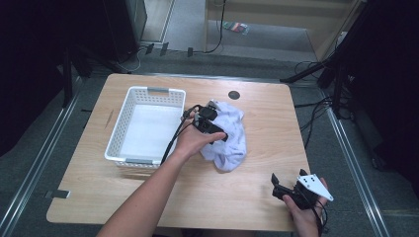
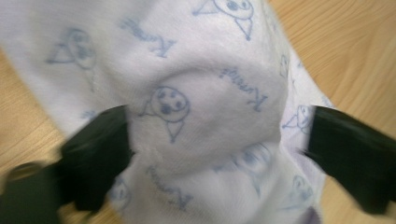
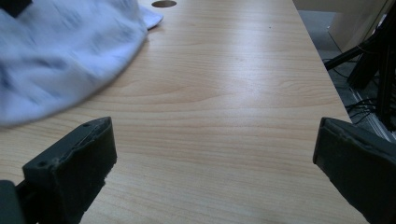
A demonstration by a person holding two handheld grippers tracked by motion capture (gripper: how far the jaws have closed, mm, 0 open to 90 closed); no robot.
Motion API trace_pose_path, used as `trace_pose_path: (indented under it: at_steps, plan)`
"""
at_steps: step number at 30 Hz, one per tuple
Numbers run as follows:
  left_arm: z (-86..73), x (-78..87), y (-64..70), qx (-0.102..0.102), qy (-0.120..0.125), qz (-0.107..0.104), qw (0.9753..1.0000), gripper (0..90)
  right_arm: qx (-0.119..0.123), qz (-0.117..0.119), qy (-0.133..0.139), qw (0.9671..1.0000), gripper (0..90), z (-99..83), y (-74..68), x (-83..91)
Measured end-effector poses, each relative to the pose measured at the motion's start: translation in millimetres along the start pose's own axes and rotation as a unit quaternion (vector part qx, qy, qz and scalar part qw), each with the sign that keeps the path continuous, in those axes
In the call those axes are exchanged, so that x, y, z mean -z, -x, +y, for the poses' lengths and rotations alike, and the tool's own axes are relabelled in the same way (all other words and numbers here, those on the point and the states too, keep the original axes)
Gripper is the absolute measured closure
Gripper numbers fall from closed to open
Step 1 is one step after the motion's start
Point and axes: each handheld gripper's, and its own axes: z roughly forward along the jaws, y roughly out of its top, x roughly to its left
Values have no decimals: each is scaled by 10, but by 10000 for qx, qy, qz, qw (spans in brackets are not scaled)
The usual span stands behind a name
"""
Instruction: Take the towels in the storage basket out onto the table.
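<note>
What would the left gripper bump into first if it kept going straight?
The white printed cloth. The left gripper is open with cloth bulging between its jaws, seemingly very near.

A light wood-grain worktop (image 1: 257,187) with rounded corners stands on grey carpeted floor (image 1: 237,64). A round dark cable hole (image 1: 234,95) sits near its far edge. Metal rails (image 1: 34,168) run along the floor on both sides. Black cables (image 1: 316,113) and dark stands (image 1: 341,74) crowd the right side. Pale wooden furniture (image 1: 296,15) stands at the far end. Both outer sides lie in deep shadow.
</note>
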Motion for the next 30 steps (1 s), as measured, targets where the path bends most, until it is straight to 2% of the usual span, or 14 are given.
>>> trace_pose_path:
  at_steps: [1,3,5,7,9,13,14,19,30]
  plan:
    - [0,22,12,-22,-15,14,10000,0,-1,2,2,10000,0,0,0,1]
    - [-12,70,44,-142,22,176,9997,0,4,7,1,10000,0,0,1,0]
    - [-26,123,59,-242,37,183,9995,0,4,12,0,10000,0,0,0,0]
    - [-32,145,67,-229,58,191,9995,0,4,15,-1,10000,0,0,-1,0]
    - [-55,260,80,-261,172,109,9995,0,14,17,-1,10000,0,0,0,0]
    - [-90,368,101,-293,337,156,9989,0,15,46,-7,10000,0,-1,-2,3]
    - [-126,465,85,-329,449,129,9984,0,21,49,-4,10000,0,-1,-5,3]
    - [-242,616,-28,-219,585,113,9980,0,33,37,-32,10000,0,1,-14,1]
    - [-549,972,-302,-148,904,415,9949,0,25,12,-28,10000,0,1,-11,-1]
